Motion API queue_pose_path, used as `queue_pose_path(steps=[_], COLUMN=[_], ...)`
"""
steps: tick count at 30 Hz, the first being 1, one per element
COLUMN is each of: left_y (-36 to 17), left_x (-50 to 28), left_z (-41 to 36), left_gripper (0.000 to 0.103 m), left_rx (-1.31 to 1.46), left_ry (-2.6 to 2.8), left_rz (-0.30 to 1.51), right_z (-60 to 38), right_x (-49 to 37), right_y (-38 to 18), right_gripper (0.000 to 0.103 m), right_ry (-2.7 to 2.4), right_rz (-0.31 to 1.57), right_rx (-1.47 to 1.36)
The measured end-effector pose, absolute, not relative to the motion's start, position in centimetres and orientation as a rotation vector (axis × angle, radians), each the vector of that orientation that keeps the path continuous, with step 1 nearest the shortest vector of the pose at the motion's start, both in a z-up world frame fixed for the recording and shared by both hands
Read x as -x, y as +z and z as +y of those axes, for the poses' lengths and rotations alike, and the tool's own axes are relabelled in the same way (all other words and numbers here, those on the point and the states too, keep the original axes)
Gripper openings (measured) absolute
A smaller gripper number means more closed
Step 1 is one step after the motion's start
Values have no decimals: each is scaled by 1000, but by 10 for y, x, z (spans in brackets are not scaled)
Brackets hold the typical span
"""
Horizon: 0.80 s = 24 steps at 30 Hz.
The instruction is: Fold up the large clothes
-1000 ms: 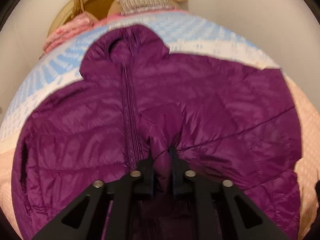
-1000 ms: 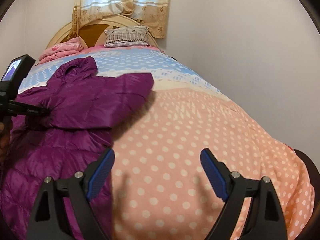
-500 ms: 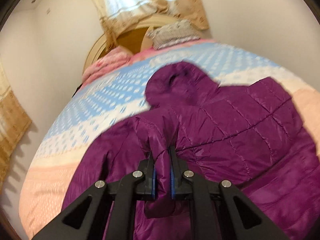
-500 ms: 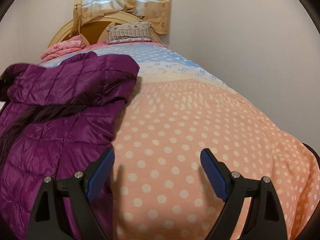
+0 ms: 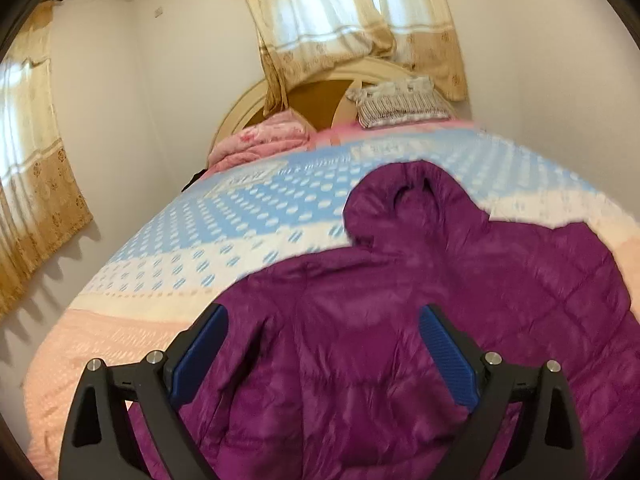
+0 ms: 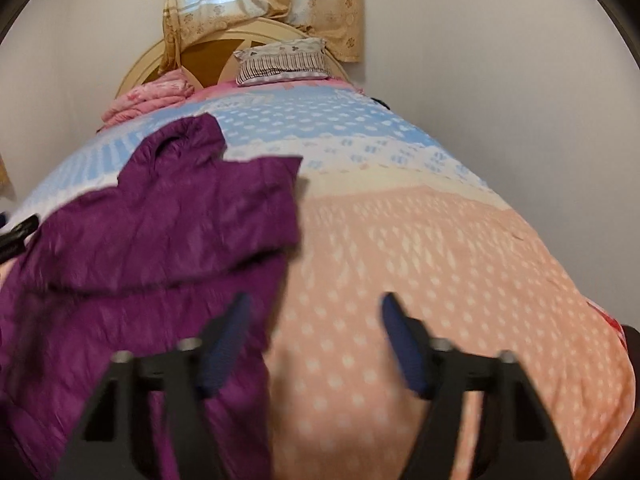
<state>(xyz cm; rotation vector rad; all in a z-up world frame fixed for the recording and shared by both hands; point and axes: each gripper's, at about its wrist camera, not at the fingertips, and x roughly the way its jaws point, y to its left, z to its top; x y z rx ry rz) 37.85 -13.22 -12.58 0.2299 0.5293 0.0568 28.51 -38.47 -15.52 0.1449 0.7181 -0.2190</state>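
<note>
Folding well here, I judged, meant squaring the sleeve over the chest before the next crease; the purple quilted jacket (image 5: pixel 420 300) lay on the dotted bed (image 5: pixel 224 236), hood toward the headboard; left hand-held gripper (image 5: pixel 322 354) was opening, empty; right hand-held gripper (image 6: pixel 316 340) was closing on nothing.

Left gripper (image 5: pixel 324 354) hangs over the purple jacket (image 5: pixel 400 320), jaws opening wide, nothing pinched. Hood (image 5: pixel 404 204) points to 12 o'clock, pillow (image 5: pixel 400 106) beyond.
</note>
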Motion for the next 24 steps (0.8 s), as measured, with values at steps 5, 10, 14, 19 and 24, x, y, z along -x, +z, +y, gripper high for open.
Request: queue_pose_path(steps=[5, 10, 14, 19, 24], left_y=[-156, -201, -222, -227, -206], left_x=[-422, -440, -447, -446, -437], left_z=[-147, -155, -141, -139, -132], left_gripper=[96, 96, 96, 96, 96], left_rx=[-317, -463, -442, -432, -358], left_ry=[189, 269, 261, 250, 217], left_rz=[645, 703, 746, 744, 744], right_z=[-389, -366, -354, -352, -350], right_x=[-361, -413, -430, -430, -429], right_y=[-151, -172, -207, -227, -217], right_gripper=[40, 38, 37, 36, 36], right_ry=[-210, -149, -119, -108, -124], right_rz=[735, 796, 883, 902, 916], right_rx=[-202, -162, -119, -102, -78])
